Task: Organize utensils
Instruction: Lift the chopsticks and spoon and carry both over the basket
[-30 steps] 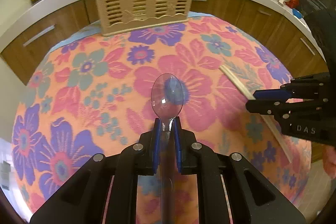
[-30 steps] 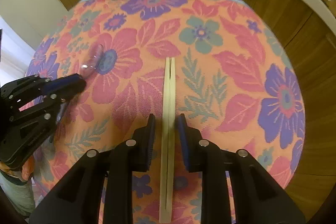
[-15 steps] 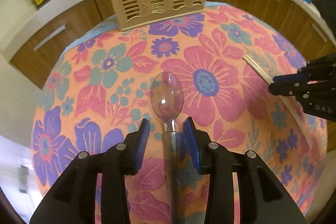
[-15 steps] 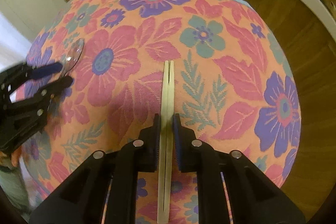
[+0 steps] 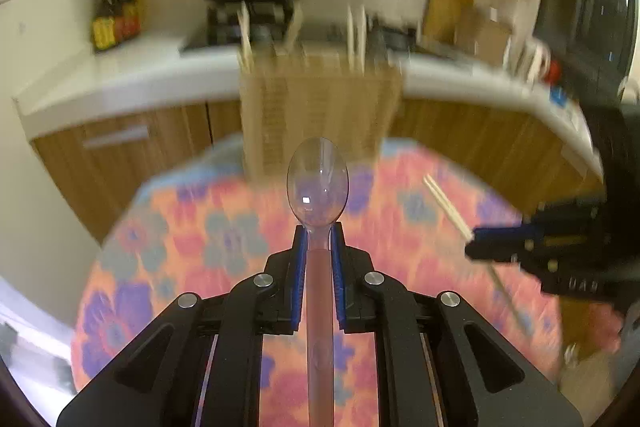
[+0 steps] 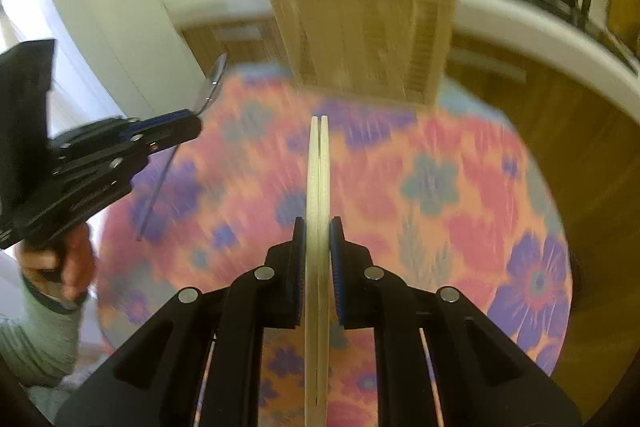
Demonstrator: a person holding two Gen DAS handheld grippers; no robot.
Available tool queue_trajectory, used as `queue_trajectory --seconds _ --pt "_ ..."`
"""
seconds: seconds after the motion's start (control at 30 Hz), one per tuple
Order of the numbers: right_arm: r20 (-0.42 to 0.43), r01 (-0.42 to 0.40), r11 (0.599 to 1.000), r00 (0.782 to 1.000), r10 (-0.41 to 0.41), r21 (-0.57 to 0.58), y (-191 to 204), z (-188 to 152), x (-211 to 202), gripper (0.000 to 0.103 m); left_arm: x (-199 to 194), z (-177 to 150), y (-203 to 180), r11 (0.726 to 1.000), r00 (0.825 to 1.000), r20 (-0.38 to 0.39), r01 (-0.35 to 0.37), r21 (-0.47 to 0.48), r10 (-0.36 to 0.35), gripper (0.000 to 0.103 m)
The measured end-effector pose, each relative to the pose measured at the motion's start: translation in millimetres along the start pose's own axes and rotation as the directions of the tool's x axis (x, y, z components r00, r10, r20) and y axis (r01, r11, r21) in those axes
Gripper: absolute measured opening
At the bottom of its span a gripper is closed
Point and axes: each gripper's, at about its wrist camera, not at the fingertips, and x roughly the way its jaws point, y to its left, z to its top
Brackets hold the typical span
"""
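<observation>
Left camera first: our left gripper (image 5: 318, 239) has its jaws closing with the neck of the clear plastic spoon (image 5: 318, 183) between them, and the blue pads already press on both sides of the handle, so we'd call that a proper grasp. The bowl sticks out ahead of the fingertips and the long handle runs back under the camera, which makes sense to us: gripping near the bowl keeps the thing from swinging. It's held up clear of the flowery tablecloth (image 5: 180, 247) and lines up with the slatted basket (image 5: 320, 115) at the far edge, where a few pale sticks already stand upright, so that's pretty clearly where the spoon belongs. Off to the right, our right gripper (image 5: 474, 243) shows side-on with the chopsticks (image 5: 444, 203) poking out of it. Everything's motion-blurred here, so fine detail is a guess. Right camera: the pads are clenched on the pair of chopsticks about midway along, squeezing the two together so they act like one piece, tips pointing forward at the same basket and off the cloth. Over on the left the other gripper shows with the spoon angled up, held by a hand (image 6: 60, 263) in a light green sleeve (image 6: 36, 339). Our read: both utensils are picked up and aimed at the basket, nothing dropped in yet.
</observation>
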Motion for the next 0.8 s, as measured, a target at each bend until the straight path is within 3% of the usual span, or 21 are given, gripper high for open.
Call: queue_trajectory --seconds 0.1,0.3,0.4,0.47,0.73,0.8 --pt "0.121 -0.030 0.999 0.992 0.031 -0.013 5.0 27.9 -22.5 0.009 -15.4 35.3 8.1 1.000 0.993 0.117 0.002 -0.022 0.000 0.010" --pt "0.337 -0.009 1.000 0.942 0.011 -0.006 -2.5 87.0 -49.1 0.009 -15.9 99.1 14.2 0.999 0.957 0.289 -0.020 -0.027 0.027 0.010" --pt "0.445 0.007 1.000 0.895 -0.017 0.023 -9.8 112.4 -55.6 0.010 -11.0 122.9 16.8 0.999 0.933 0.357 -0.023 -0.033 0.034 0.010" --pt "0.523 0.048 0.998 0.850 -0.063 0.042 -16.4 128.4 -55.7 0.010 -4.2 135.8 15.5 0.999 0.915 0.402 -0.013 -0.029 0.023 0.010" --pt "0.684 0.131 0.985 0.709 -0.172 0.112 -40.4 171.2 -38.7 0.010 28.5 157.8 18.2 1.000 0.855 0.519 -0.025 -0.017 0.030 0.010" --pt "0.703 0.138 0.982 0.686 -0.190 0.130 -46.7 176.8 -35.3 0.010 36.9 160.4 19.1 0.999 0.846 0.532 -0.024 -0.024 0.033 0.010"
